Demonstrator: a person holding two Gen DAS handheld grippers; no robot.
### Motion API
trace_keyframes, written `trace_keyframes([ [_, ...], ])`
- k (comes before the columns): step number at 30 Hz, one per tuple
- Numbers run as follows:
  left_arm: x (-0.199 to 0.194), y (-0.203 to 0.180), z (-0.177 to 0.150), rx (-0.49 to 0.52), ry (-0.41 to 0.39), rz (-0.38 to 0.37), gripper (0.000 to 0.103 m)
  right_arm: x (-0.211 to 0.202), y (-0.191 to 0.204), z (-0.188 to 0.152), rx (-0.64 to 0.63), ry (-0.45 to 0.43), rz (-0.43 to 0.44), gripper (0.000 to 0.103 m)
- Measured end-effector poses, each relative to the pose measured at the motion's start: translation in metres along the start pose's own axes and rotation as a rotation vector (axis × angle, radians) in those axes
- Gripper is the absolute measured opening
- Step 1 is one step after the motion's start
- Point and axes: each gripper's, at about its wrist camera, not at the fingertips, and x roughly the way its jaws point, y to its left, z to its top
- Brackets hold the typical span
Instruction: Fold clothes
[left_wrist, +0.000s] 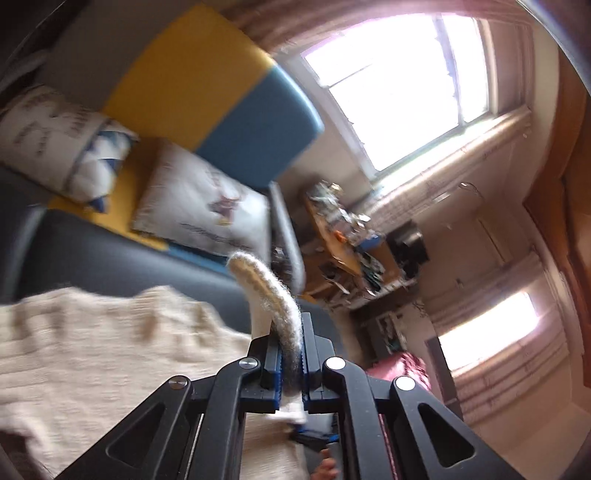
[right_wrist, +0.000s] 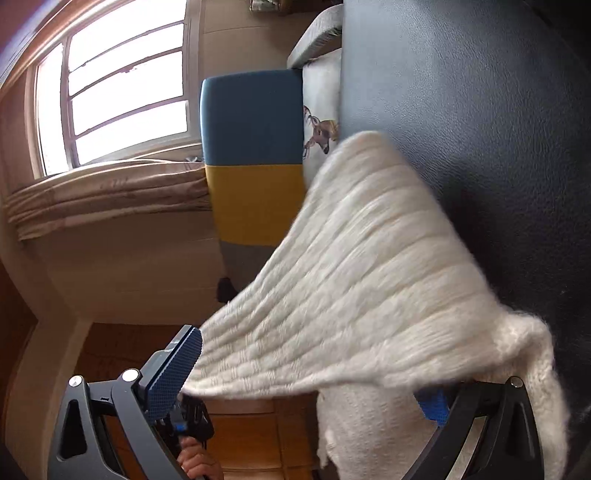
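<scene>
A cream knitted sweater (left_wrist: 92, 354) lies spread over a dark leather seat (left_wrist: 122, 258), blurred by motion. My left gripper (left_wrist: 291, 339) is shut on a ribbed edge of it, and that edge curls up and away from between the blue pads. In the right wrist view the same sweater (right_wrist: 369, 277) hangs stretched across the picture. My right gripper (right_wrist: 306, 369) stands wide open, with the cloth passing loose between its fingers. Its left pad (right_wrist: 173, 373) is bare at the cloth's edge. The cloth mostly hides the right pad (right_wrist: 434, 406).
A blue and yellow backrest cushion (left_wrist: 207, 85) and two printed pillows (left_wrist: 207, 206) sit at the back of the seat. A bright window (left_wrist: 399, 85), curtains and a cluttered desk (left_wrist: 347, 240) lie beyond. Wooden floor (right_wrist: 255, 443) shows below the right gripper, and a hand (right_wrist: 195, 463) holds its handle.
</scene>
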Motion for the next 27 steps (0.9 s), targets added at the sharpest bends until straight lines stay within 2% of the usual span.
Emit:
trace_keyframes([
  [3,-0.007,0.048,-0.012,-0.050,0.017,0.085,0.006,-0.002,-0.003,-0.001,-0.013,-0.004,-0.032,0.103],
  [8,0.009,0.132,-0.041,-0.105,0.098,0.319,0.005,-0.008,-0.008,0.001,-0.019,-0.021,-0.062,0.103],
  [10,0.013,0.161,-0.053,-0.144,0.126,0.360,0.005,-0.007,-0.007,0.000,-0.029,-0.014,-0.078,0.103],
  [13,0.014,0.180,-0.069,-0.158,0.144,0.372,0.005,-0.007,-0.005,-0.001,-0.034,-0.013,-0.089,0.103],
  [15,0.011,0.181,-0.068,-0.164,0.149,0.352,0.005,-0.006,-0.004,-0.003,-0.051,-0.002,-0.113,0.103],
  [17,0.006,0.182,-0.066,-0.177,0.158,0.307,0.006,-0.005,-0.004,-0.004,-0.069,0.010,-0.136,0.103],
  [20,0.001,0.188,-0.066,-0.238,0.187,0.212,0.018,-0.001,0.001,-0.008,-0.123,0.034,-0.194,0.103],
  [21,-0.001,0.187,-0.066,-0.258,0.187,0.194,0.019,0.000,0.002,-0.010,-0.142,0.042,-0.211,0.103],
  [25,0.002,0.186,-0.062,-0.302,0.183,0.174,0.022,0.008,0.005,-0.015,-0.200,0.062,-0.281,0.103],
  [26,0.000,0.179,-0.060,-0.257,0.163,0.197,0.017,0.010,0.006,-0.016,-0.211,0.062,-0.298,0.103],
  [27,-0.001,0.172,-0.058,-0.211,0.142,0.220,0.005,0.011,0.007,-0.017,-0.226,0.062,-0.314,0.103],
])
